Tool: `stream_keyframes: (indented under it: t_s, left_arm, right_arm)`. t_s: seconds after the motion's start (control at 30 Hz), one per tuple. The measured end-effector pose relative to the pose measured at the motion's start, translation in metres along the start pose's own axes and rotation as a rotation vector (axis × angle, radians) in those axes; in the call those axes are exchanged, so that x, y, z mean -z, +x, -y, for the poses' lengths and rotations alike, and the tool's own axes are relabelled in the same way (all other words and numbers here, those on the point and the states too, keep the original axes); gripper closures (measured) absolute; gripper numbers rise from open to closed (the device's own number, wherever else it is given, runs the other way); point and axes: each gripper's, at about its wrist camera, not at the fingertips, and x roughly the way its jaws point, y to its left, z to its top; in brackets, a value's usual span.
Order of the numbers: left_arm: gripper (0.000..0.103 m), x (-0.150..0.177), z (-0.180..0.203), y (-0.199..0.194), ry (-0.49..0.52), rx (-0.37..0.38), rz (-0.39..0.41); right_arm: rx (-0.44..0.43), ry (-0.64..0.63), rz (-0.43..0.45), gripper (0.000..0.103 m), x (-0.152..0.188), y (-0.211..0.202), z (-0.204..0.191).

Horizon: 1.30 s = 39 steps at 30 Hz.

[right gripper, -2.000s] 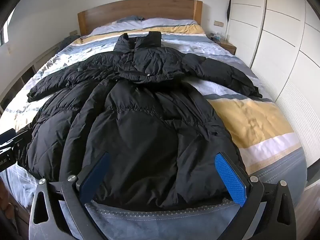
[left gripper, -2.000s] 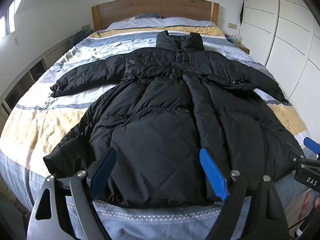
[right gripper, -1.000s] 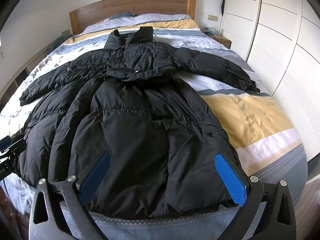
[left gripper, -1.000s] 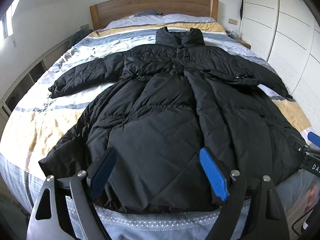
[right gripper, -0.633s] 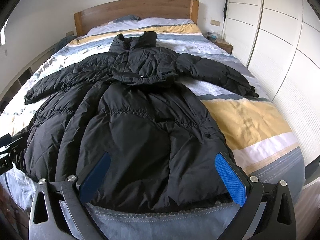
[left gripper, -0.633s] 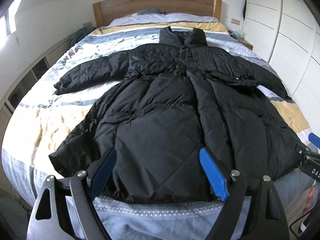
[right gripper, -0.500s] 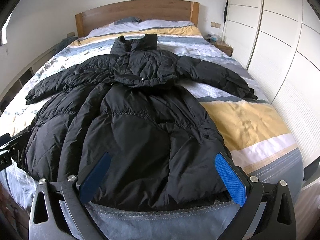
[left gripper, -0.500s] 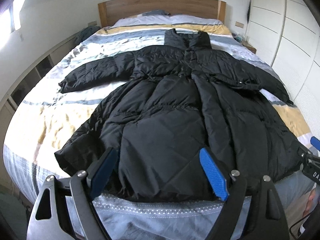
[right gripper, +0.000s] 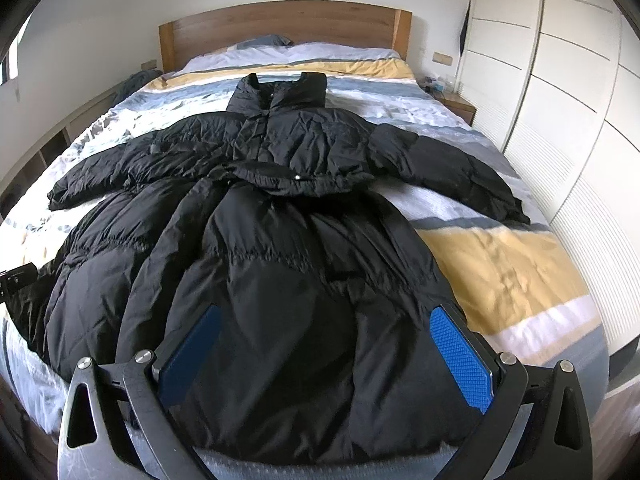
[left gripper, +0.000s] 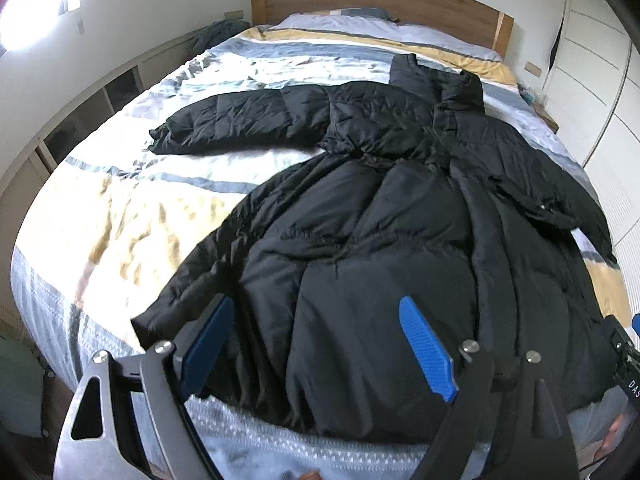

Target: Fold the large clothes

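Both claws, left [left gripper: 320,348] and right [right gripper: 326,350], gape wide, empty, above the black puffer coat's [right gripper: 280,260] hem; grip each hem corner deeply.

Left black two-finger gripper with blue pads [left gripper: 320,344]: jaws wide apart, holding nothing. Right black two-finger gripper with blue pads [right gripper: 326,354]: same, level, pointing forward.

right tool [left gripper: 628,364] half cut off at left-wrist frame edge

Coat [right gripper: 280,264]: plain black, quilted. Bedcover [right gripper: 500,264]: yellow, white, grey-blue stripes. Headboard [right gripper: 280,24]: brown wood. Tool pads [right gripper: 460,356]: blue.
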Motion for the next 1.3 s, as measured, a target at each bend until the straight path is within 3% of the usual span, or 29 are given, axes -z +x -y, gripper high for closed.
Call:
stream_keyframes:
  t_s: [0.37, 0.57, 0.7, 0.8, 0.93, 1.03, 1.13, 1.3]
  left_arm:
    - [0.018, -0.038, 0.007, 0.053, -0.002, 0.016, -0.027]
    - [0.018, -0.084, 0.034, 0.104, 0.05, 0.056, -0.017]
    - [0.018, -0.115, 0.06, 0.131, 0.074, 0.076, -0.028]
    - [0.018, -0.13, 0.076, 0.139, 0.119, 0.048, -0.047]
    - [0.018, -0.145, 0.093, 0.145, 0.149, 0.019, -0.11]
    - [0.018, -0.155, 0.102, 0.145, 0.144, -0.007, -0.146]
    - [0.018, -0.164, 0.112, 0.146, 0.147, -0.027, -0.158]
    - [0.018, -0.175, 0.135, 0.155, 0.161, -0.036, -0.177]
  right_arm:
    - [0.004, -0.034, -0.026, 0.001, -0.029, 0.05, -0.011]
    - [0.002, -0.04, -0.053, 0.001, -0.052, 0.101, -0.017]
    - [-0.018, 0.024, -0.071, 0.001, -0.08, 0.141, -0.01]
    - [-0.027, 0.086, -0.099, 0.001, -0.103, 0.165, 0.003]
    - [-0.063, 0.238, -0.159, 0.001, -0.121, 0.193, 0.042]
    - [-0.005, 0.344, -0.2, 0.001, -0.127, 0.213, 0.086]
    - [0.045, 0.457, -0.238, 0.001, -0.125, 0.232, 0.136]
    - [0.028, 0.704, -0.246, 0.001, -0.111, 0.254, 0.21]
